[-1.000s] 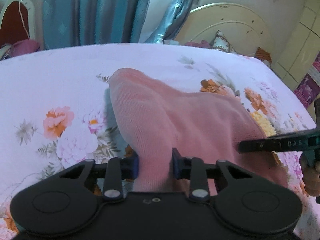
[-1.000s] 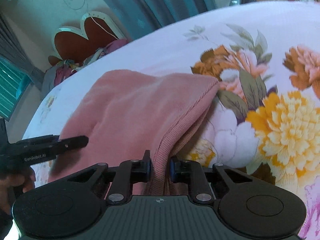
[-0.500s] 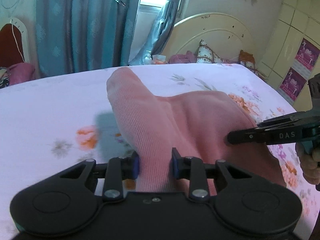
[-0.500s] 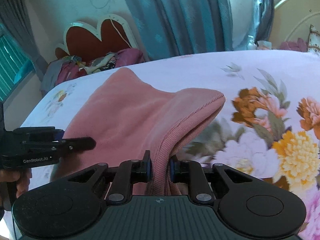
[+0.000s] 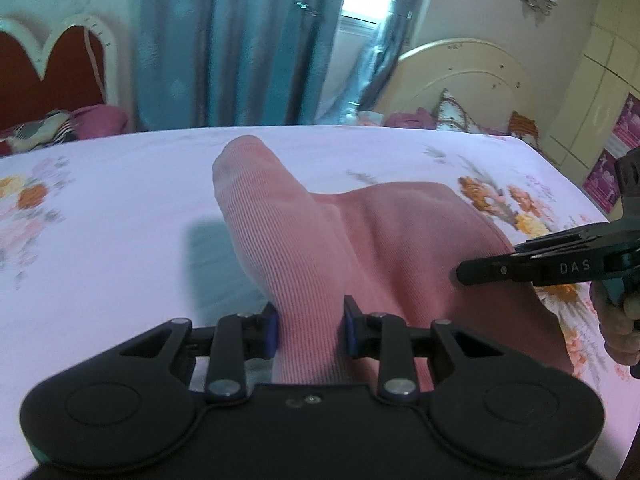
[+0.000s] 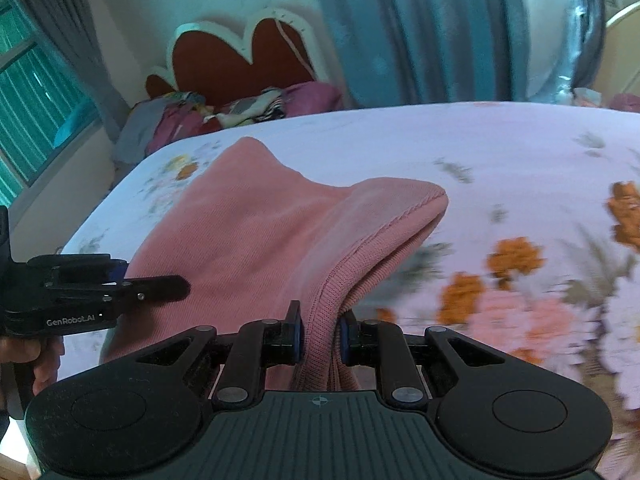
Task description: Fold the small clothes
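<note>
A pink knit garment [image 5: 392, 240] is held up over the floral bedsheet [image 5: 100, 220]. My left gripper [image 5: 310, 326] is shut on one near corner of it, and the cloth runs forward from the jaws. My right gripper [image 6: 320, 332] is shut on the other near corner, along a ribbed edge of the garment [image 6: 256, 236]. The right gripper also shows at the right in the left wrist view [image 5: 460, 274]. The left gripper shows at the left in the right wrist view [image 6: 182, 286]. The garment's far end rests on the bed.
Blue curtains [image 5: 240, 40] hang behind the bed. A cream headboard [image 5: 460, 72] with pillows stands at the far right. A red heart-shaped board [image 6: 248, 56] and a pile of clothes [image 6: 224, 108] lie beyond the bed's far left edge [image 6: 120, 184].
Both grippers have lifted and tilted up with the garment still held. More of the room shows now, and the cloth hangs higher off the sheet.
</note>
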